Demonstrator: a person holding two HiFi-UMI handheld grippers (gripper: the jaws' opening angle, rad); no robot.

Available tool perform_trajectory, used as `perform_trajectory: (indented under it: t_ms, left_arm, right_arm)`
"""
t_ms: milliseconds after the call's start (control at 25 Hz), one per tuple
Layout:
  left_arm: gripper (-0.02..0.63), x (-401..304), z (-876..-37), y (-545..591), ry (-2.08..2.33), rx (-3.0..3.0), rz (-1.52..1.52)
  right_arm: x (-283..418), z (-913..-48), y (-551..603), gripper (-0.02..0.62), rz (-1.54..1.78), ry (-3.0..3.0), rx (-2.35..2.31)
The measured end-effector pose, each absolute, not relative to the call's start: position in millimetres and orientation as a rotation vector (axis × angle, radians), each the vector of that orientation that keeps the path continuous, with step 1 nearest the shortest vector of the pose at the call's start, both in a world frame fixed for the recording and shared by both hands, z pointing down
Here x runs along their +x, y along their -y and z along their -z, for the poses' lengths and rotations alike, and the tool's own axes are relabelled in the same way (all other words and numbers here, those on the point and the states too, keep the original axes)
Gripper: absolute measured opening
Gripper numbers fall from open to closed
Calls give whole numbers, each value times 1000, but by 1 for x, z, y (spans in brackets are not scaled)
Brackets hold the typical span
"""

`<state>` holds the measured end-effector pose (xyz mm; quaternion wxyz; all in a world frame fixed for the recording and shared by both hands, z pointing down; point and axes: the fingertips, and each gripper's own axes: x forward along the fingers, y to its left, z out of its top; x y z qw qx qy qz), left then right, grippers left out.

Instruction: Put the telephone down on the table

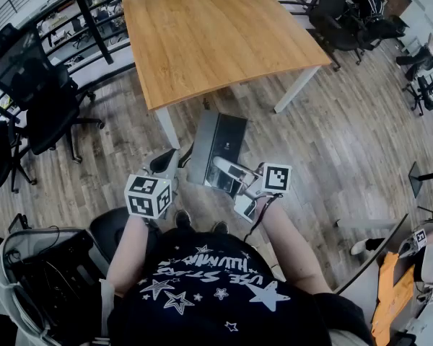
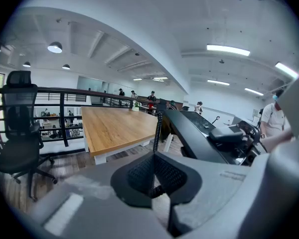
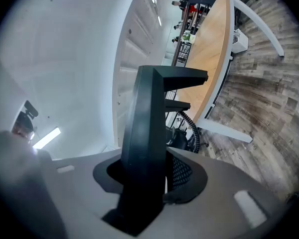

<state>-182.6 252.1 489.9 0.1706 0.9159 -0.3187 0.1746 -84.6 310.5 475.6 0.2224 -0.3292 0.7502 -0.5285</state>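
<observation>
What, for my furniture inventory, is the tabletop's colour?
Light-brown wood-grain tabletop; best in head view.

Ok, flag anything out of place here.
The telephone is not on the table. The right gripper holds it tilted above the floor, and its coiled cord runs into the left gripper jaws.

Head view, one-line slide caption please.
Right gripper holds the telephone above the floor, short of the wooden table.
</observation>
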Motion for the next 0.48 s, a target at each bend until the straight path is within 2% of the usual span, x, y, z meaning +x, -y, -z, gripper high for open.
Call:
perform_trajectory:
  t_ms: [480]
  left_arm:
    - [2,-183,-496,-259,930,2574,-502]
  right_arm:
    - [-90,-470,-314,160,1449,-2116,-846]
